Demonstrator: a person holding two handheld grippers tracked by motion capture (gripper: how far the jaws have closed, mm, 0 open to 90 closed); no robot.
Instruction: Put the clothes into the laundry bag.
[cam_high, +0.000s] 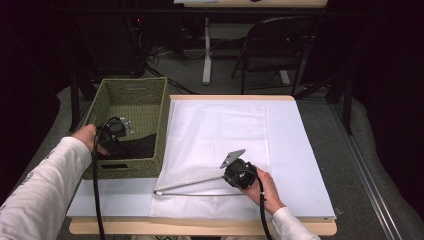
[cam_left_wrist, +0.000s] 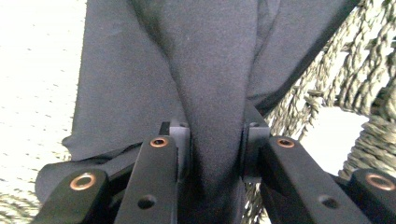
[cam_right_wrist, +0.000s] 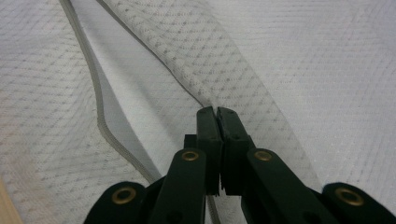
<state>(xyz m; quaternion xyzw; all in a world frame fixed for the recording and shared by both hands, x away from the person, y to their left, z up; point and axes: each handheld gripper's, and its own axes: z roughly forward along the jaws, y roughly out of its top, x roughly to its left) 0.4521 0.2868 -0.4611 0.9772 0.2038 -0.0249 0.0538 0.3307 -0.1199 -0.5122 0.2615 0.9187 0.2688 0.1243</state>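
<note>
A: Basket (cam_high: 145, 95) first, in the high view: green, woven, standing on the counter's (cam_high: 200, 227) left part. What is in it?

B: Dark cloth (cam_high: 137, 146), lying at the near end. The left gripper (cam_high: 111, 136) reaches down into the basket at that cloth, with the hand behind it over the near left rim.

A: And the right side?

B: A white mesh bag (cam_high: 215, 135) lies flat on a white sheet (cam_high: 300, 165) just beside the basket. The right gripper (cam_high: 239, 174) rests on the bag's near part, the hand behind it. A raised fold of mesh runs from there to the bag's near left corner.

A: Left gripper view?

B: The left gripper (cam_left_wrist: 213, 140) has a thick fold of cloth (cam_left_wrist: 210, 70) between its jaws. They stand partly apart with the fabric filling the gap, so they are closed on it. Basket weave (cam_left_wrist: 355, 70) shows to the right and pale weave to the left.

A: Right gripper view?

B: The right gripper (cam_right_wrist: 217, 116) has its jaws pressed together, with hardly a slit between them. A ridge of bag (cam_right_wrist: 224, 70) mesh runs straight into the tips, so it is pinching that fold. A grey seam curves along the left, and a strip of wooden counter (cam_right_wrist: 5, 205) edge shows at the bottom left corner.
</note>
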